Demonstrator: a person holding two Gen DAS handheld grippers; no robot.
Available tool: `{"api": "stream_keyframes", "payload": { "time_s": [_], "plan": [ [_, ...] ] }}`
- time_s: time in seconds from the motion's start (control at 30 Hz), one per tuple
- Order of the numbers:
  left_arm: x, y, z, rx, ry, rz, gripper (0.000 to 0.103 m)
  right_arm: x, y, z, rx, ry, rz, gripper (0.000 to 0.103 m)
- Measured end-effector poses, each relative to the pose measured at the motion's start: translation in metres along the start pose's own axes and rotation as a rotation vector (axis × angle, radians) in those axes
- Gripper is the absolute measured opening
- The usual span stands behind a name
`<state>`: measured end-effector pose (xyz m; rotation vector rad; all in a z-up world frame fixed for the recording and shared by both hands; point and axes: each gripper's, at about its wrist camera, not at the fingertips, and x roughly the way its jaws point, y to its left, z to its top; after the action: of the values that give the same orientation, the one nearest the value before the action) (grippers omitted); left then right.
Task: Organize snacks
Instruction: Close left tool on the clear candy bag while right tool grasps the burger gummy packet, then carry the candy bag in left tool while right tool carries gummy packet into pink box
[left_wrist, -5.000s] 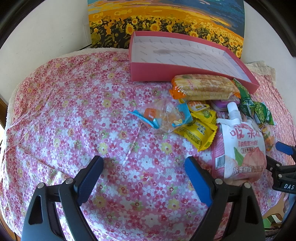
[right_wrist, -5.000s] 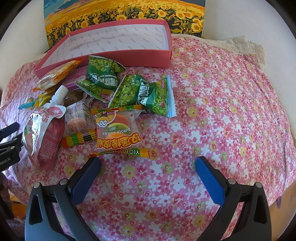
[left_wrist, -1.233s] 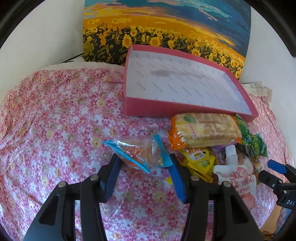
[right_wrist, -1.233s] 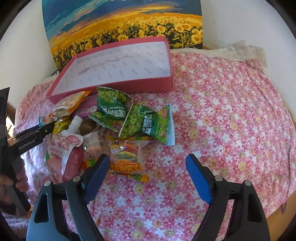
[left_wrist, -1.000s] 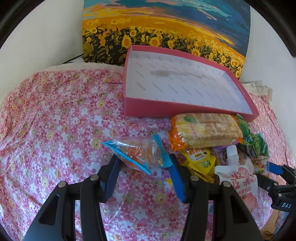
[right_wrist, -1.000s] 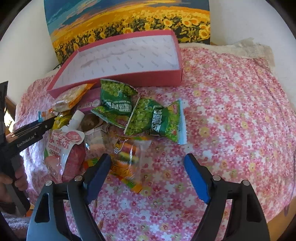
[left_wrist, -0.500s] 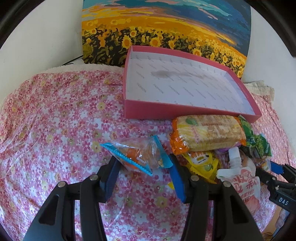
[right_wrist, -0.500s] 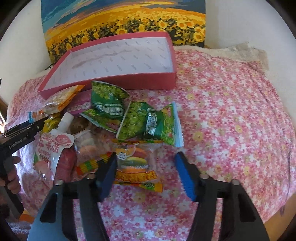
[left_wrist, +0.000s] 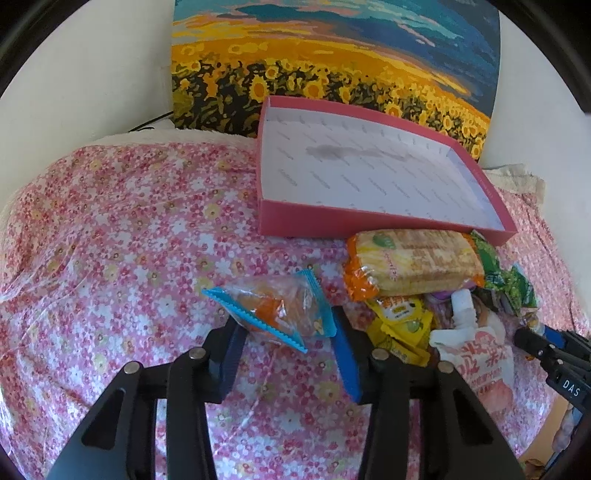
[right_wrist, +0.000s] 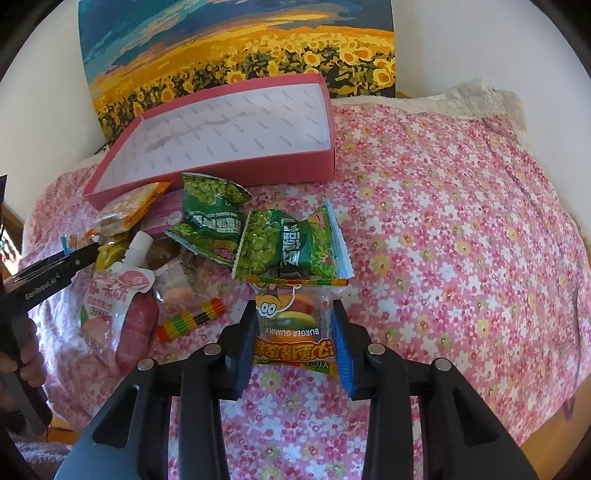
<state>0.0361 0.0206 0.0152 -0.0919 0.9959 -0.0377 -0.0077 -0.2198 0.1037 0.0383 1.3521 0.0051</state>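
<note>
On the flowered cloth (right_wrist: 461, 221) before the pink box (right_wrist: 207, 173), my right gripper (right_wrist: 293, 332), jaws just closed, pinches the gummy packet (right_wrist: 291, 325); my left gripper (left_wrist: 284, 332), jaws narrowing, clasps the clear blue-edged packet (left_wrist: 273, 306).

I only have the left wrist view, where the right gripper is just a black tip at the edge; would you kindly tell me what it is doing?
Observer: The right gripper has just been closing its jaws, and its pads now press on the two sides of the burger gummy packet, which lies on the floral cloth.
Operator: Thank you. Is anything lying against that packet that might come along with it?
Observer: The nearer green pea packet meets its far edge. I cannot tell whether the two overlap.
</note>
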Motion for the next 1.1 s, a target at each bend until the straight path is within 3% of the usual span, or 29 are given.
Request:
{"api": "stream_keyframes", "payload": {
  "time_s": [0.2,0.3,0.67,1.1],
  "plan": [
    [-0.016,0.006,-0.004,-0.015,-0.010,-0.018,0.042,-0.014,0.002,-0.002,-0.015,-0.026,0.014,0.038],
    [-0.025,0.005,-0.006,-0.011,-0.018,-0.030,0.034,-0.022,0.002,-0.002,-0.017,-0.043,0.023,0.038],
    [-0.056,-0.002,-0.003,0.008,-0.058,-0.066,0.034,-0.038,0.007,0.005,-0.031,-0.082,0.064,0.037],
    [-0.066,-0.018,0.033,0.027,-0.095,-0.091,0.033,-0.049,0.015,0.028,-0.073,-0.091,0.120,0.037]
  ]
}}
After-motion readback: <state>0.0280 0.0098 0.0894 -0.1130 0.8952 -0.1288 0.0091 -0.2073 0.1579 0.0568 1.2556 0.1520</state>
